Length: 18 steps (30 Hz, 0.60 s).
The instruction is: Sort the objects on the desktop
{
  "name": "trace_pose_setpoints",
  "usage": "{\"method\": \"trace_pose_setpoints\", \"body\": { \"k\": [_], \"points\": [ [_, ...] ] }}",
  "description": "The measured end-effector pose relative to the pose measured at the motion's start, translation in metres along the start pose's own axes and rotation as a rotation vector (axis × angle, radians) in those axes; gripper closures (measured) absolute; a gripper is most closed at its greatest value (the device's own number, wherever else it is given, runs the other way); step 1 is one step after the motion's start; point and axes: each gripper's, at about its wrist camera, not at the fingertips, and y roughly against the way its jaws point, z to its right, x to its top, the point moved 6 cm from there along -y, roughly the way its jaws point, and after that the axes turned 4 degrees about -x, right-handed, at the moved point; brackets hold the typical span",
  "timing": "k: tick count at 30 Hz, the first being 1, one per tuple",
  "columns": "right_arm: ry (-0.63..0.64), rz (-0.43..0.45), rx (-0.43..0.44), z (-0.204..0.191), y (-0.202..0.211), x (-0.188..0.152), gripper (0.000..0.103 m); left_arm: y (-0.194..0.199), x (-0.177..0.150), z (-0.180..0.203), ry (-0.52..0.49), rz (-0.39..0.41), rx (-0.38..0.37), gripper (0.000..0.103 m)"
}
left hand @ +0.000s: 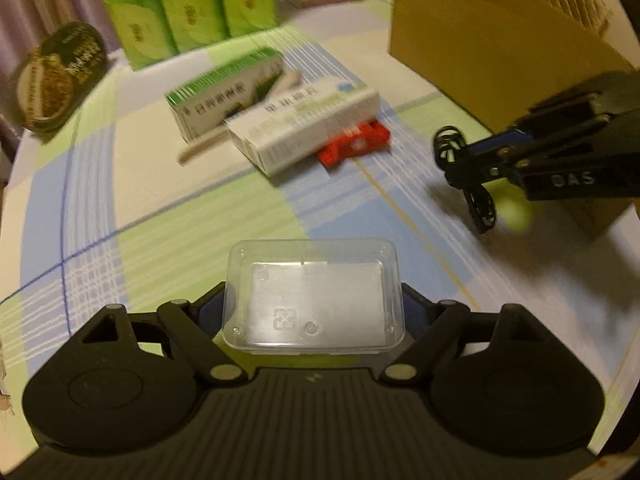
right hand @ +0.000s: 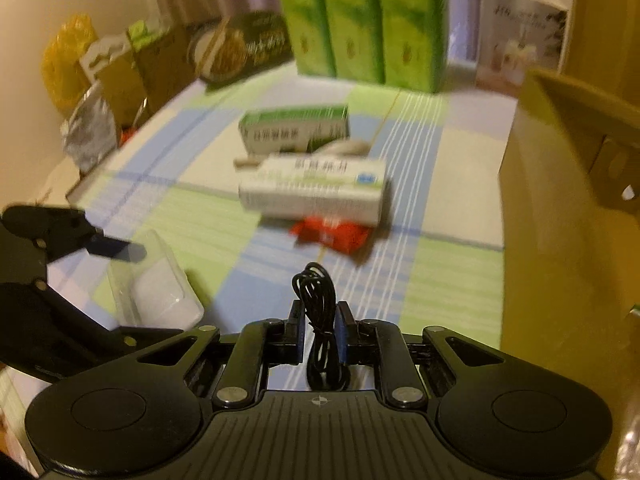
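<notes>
My left gripper is shut on a clear plastic box, which spans the wide gap between its jaws above the checked tablecloth. In the right wrist view the same box shows at the left, with one blue-padded finger against its side. My right gripper is shut on a coiled black cable, whose loops stick out past the pads. In the left wrist view the right gripper hangs at the right with the cable above the cloth.
A green-and-white medicine box, a white medicine box, a red item and a beige stick lie mid-table. A cardboard box stands right. Green tissue packs and a round tin stand behind.
</notes>
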Motion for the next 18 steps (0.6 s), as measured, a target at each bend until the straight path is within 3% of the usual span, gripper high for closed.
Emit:
{"method": "trace_pose_setpoints", "body": {
  "k": [7, 18],
  "points": [
    [-0.037, 0.057, -0.006, 0.008, 0.013, 0.016, 0.095, 0.011, 0.021, 0.007, 0.019, 0.068, 0.003, 0.020],
    [-0.044, 0.085, -0.003, 0.012, 0.020, 0.018, 0.095, 0.011, 0.028, 0.008, 0.021, 0.080, 0.010, 0.020]
  ]
}}
